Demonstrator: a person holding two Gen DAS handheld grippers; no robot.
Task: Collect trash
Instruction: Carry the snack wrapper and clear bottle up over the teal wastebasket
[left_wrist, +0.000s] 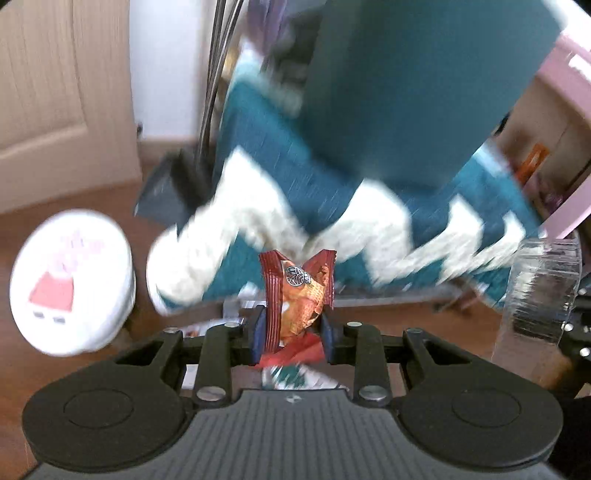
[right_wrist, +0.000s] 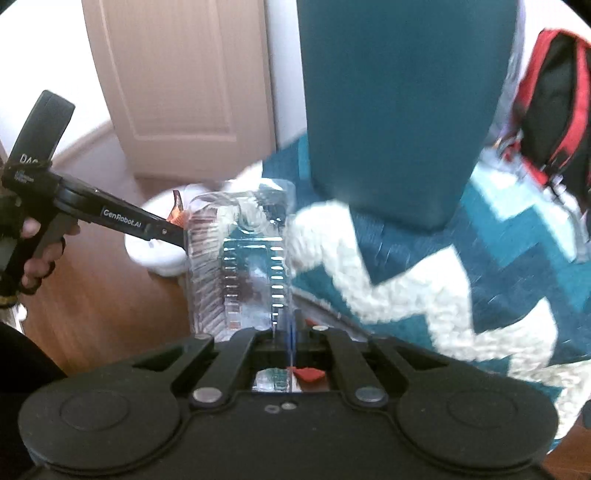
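The left gripper (left_wrist: 291, 325) was clamped on a red-orange snack wrapper (left_wrist: 299, 295); the right gripper (right_wrist: 284, 332) pinched the edge of a clear plastic container (right_wrist: 240, 258). Only the right view showed a red-and-black backpack (right_wrist: 554, 110). Ahead lay a teal-and-white rug (right_wrist: 424, 288), wood floor (right_wrist: 92, 302) and a door (right_wrist: 177, 74).

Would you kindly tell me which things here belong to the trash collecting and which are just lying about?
Belonging to the job:
- red-orange snack wrapper, held in the left tongs
- clear plastic container, held in the right tongs
- teal bin

Lying about:
- teal-and-white rug
- round white box
- red-and-black backpack
- door
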